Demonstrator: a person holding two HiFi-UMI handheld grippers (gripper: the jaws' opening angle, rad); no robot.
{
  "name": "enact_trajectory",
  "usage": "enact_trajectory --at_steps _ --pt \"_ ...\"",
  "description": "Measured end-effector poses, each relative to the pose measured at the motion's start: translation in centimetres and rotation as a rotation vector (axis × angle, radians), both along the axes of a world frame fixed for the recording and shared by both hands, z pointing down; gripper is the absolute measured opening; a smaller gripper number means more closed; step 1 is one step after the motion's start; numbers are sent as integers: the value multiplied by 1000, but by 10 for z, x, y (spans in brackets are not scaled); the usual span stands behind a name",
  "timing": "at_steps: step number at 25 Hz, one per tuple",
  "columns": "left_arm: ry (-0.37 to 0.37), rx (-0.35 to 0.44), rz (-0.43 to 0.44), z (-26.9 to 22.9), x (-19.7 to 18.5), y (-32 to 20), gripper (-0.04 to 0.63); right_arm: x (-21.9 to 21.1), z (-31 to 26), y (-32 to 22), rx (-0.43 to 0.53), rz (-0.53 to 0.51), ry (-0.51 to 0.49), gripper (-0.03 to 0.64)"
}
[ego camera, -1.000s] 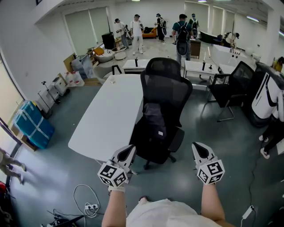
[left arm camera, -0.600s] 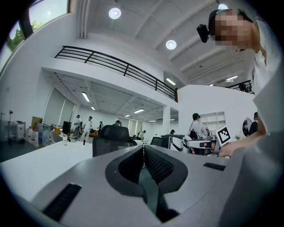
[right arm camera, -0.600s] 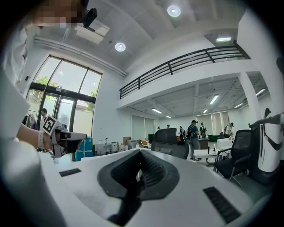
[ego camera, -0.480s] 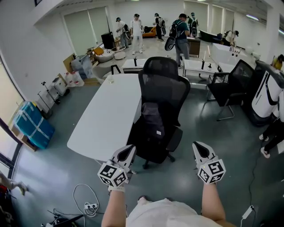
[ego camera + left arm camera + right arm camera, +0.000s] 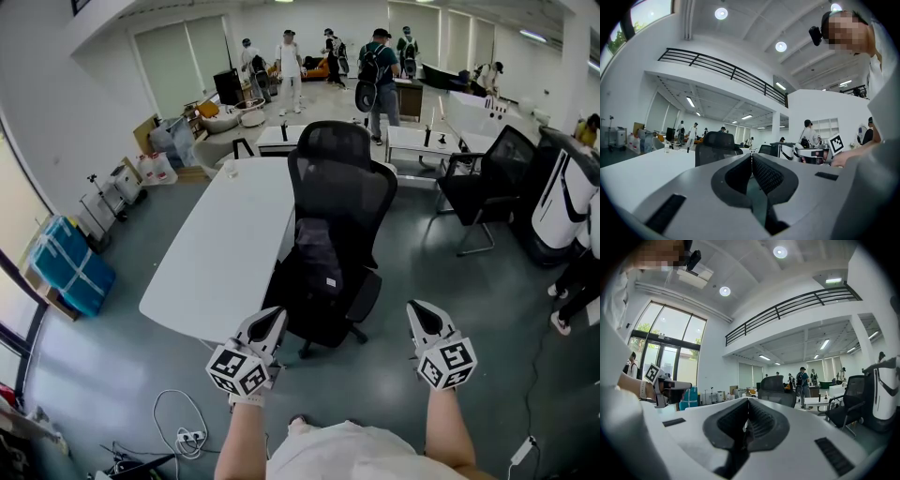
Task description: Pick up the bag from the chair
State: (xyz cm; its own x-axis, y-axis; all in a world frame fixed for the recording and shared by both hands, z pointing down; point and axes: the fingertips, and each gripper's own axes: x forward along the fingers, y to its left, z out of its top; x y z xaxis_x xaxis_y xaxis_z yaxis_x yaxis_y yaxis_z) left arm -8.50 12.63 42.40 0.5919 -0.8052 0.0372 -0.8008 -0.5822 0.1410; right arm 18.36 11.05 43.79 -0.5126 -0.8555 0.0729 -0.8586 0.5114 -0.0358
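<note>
Dark bag (image 5: 320, 255) on seat of black chair (image 5: 343, 173), leaning against backrest; chair just beside white table (image 5: 225, 244); left gripper (image 5: 271, 320) and right gripper (image 5: 418, 313) low near person's body (well apart from chair, tips pointing toward it); both claws pressed together, nothing between them.

An open-plan office hall: black mesh chair (image 5: 337, 225), long white bench (image 5: 220, 244), more desks (image 5: 412, 142), a railed mezzanine (image 5: 722, 70), tall windows (image 5: 665, 357).
</note>
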Motion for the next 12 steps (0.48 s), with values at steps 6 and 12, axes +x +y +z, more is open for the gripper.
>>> enact_trajectory --at_steps 6,12 --pt "-4 2 5 -2 12 -1 25 13 0 -3 3 8 -18 18" --pt "-8 11 -4 -8 12 -4 25 16 -3 -5 9 7 -28 18"
